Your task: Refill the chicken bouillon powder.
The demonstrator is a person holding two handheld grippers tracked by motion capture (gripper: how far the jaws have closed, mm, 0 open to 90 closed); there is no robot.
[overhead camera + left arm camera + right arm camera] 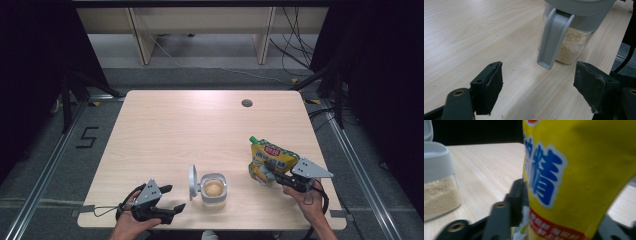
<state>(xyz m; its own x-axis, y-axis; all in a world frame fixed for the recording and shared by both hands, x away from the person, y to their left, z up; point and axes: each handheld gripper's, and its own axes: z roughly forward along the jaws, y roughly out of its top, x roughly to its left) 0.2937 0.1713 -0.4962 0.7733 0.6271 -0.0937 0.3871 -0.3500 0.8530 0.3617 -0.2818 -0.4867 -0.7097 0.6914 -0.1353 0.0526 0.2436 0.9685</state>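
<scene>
Pale wood counter (175,125), dark room, cables on the floor behind. Nearest: left gripper (169,200), fingers wide apart, holding nothing, facing the jar (213,188). Jar open, lid (192,182) flipped up, granules inside; rigid, likely light. Farther right: right gripper (270,167) clamped around the yellow pouch (270,156), upright, green cap (253,140). Soft and crushable; grip mid-body. Blue Chinese lettering, unreadable.

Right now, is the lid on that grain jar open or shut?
Open. The grey lid stands flipped up on the jar's left side, and the high view looks straight down onto the tan grains inside.
</scene>
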